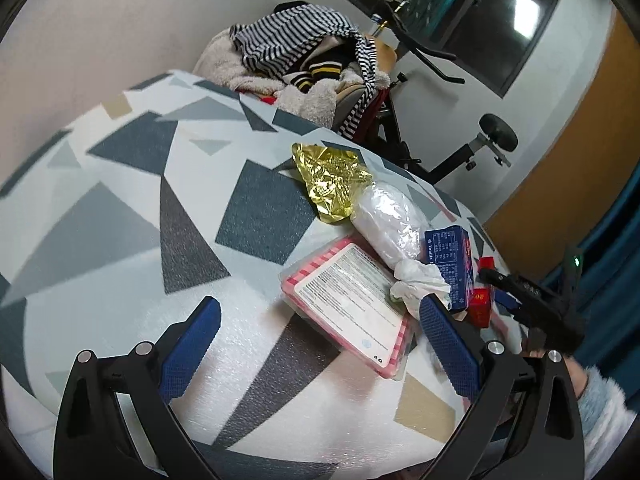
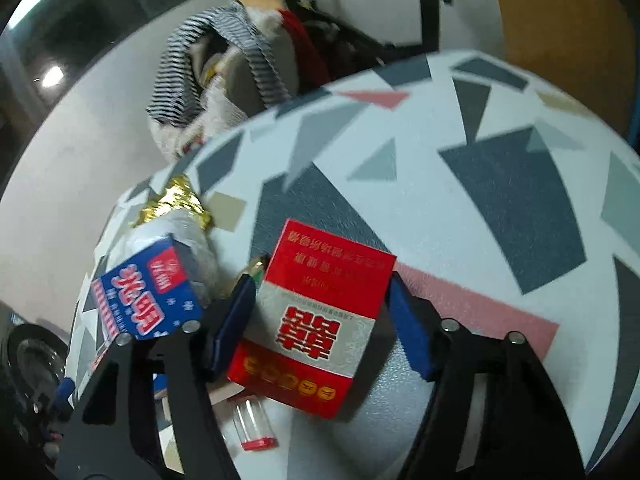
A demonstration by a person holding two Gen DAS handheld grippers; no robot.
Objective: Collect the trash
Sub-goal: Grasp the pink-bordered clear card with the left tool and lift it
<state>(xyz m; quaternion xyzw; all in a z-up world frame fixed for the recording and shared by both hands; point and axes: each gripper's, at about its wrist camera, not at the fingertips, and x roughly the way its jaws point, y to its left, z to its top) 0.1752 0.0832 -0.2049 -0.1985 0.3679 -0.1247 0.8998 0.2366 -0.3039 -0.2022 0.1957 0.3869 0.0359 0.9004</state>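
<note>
Table [image 1: 120,208] first: patterned cloth in grey, white and dark triangles, all the trash bunched at one end, the rest bare. Behind it a chair piled with striped clothes [image 1: 304,52] and an exercise bike [image 1: 460,152]; neither looks like part of the job.

The pile, big to small:
- pink flat pack [image 1: 352,308], lying label side up, flat on the cloth. It underlies the neighbouring bits.
- white wrapped bundle [image 1: 390,220], resting across the pink pack's far edge, with gold foil [image 1: 332,180] crumpled at its far end and a white tissue [image 1: 420,286] at its near end.
- blue carton [image 1: 448,264], standing upright just beside the bundle.
- red cigarette pack [image 2: 320,320], next to the blue carton, tilted, near end raised off the cloth.
- clear lighter [image 2: 254,426] with a red base, lying under or just in front of the red pack.

Right gripper [image 2: 322,324]: jaws partway in, one blue pad on each long side of the red pack. Left pad looks in contact; the right pad sits at the pack's upper corner, and I can't confirm it presses. Reads as a side grasp on the narrow faces, sensible for a rigid box. The pack's tilt suggests it's being pinched up.

Left gripper [image 1: 320,344]: jaws wide apart, nothing held, hanging over the pink pack's near edge. Probably lined up for the next pick.

No bin in view.
</note>
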